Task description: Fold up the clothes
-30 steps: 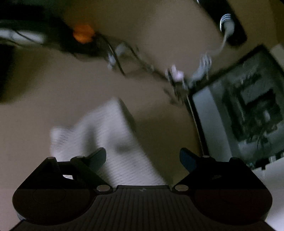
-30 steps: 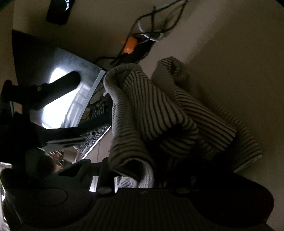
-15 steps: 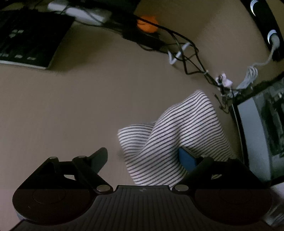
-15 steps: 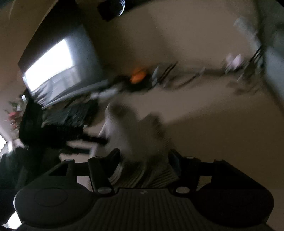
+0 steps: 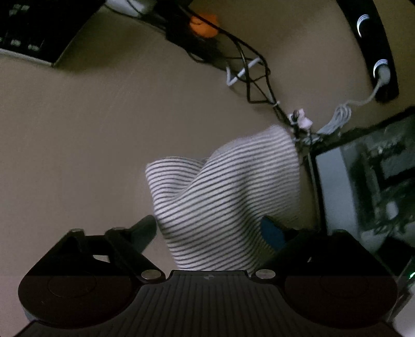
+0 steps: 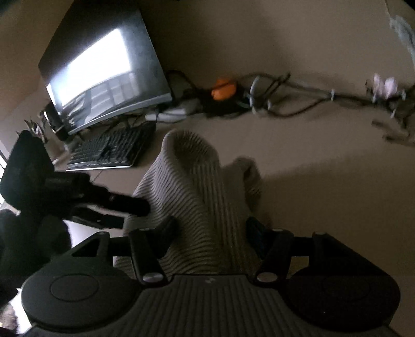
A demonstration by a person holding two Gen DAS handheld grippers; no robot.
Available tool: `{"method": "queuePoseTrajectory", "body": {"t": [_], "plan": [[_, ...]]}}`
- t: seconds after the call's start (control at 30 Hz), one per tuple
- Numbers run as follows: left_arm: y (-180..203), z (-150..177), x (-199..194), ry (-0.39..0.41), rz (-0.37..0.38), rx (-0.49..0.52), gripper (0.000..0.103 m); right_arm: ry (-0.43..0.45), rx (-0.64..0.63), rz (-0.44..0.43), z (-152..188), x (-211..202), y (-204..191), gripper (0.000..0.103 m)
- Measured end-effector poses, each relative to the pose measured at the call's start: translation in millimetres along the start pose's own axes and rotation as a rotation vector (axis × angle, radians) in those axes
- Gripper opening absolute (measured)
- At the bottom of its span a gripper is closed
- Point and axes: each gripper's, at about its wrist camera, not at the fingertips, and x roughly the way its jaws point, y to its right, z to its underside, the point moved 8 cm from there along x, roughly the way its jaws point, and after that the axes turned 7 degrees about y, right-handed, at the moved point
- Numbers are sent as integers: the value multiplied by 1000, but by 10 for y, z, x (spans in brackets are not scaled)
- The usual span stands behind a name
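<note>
A white garment with thin dark stripes [image 5: 228,194] lies bunched on the beige table, between both grippers. My left gripper [image 5: 207,230] is open, its fingers wide apart on either side of the cloth. In the right wrist view the same striped garment [image 6: 192,197] rises in a fold between the fingers. My right gripper [image 6: 210,228] has its jaws around the cloth with a wide gap, not pinching it. The left gripper [image 6: 116,204] shows there as a dark shape at the left, touching the cloth's edge.
A monitor [image 6: 103,67] and a keyboard [image 6: 109,150] stand at the back left. A tangle of cables [image 5: 249,77] with an orange object [image 5: 203,24] runs along the table's back. A dark framed panel [image 5: 368,186] lies at the right. A black speaker [image 5: 373,46] stands behind.
The right gripper swung away from the lifted, bunched garment and now looks over the table with the cloth lower between its fingers. The left gripper moved close to the garment.
</note>
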Motion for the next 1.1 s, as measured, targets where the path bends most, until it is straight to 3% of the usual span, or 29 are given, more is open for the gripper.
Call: {"method": "queuePoseTrajectory", "body": {"t": [0.1, 0.2, 0.3, 0.37, 0.47, 0.73, 0.87, 0.97, 1.1], "plan": [[231, -120, -76, 19, 44, 16, 89, -4, 48, -63, -51, -186, -147, 53], [340, -101, -2, 14, 38, 74, 93, 26, 49, -98, -91, -354, -245, 53], [450, -83, 72, 10, 32, 131, 93, -10, 33, -7, 91, -338, -91, 53], [523, -71, 122, 6, 27, 169, 93, -47, 54, 118, 275, -266, 169, 53], [632, -54, 196, 2, 21, 227, 94, 11, 80, 167, 249, -352, 301, 53], [403, -22, 47, 11, -9, 176, 94, 92, -27, 202, -133, -414, 240, 53], [291, 38, 54, 3, -52, 169, 94, 182, -56, 192, -542, -431, 137, 54], [296, 81, 109, 7, -99, 197, 95, 177, -183, 257, -688, -114, 91, 60], [353, 81, 106, 20, -122, 216, 95, 89, -281, 398, -515, 407, 309, 62]]}}
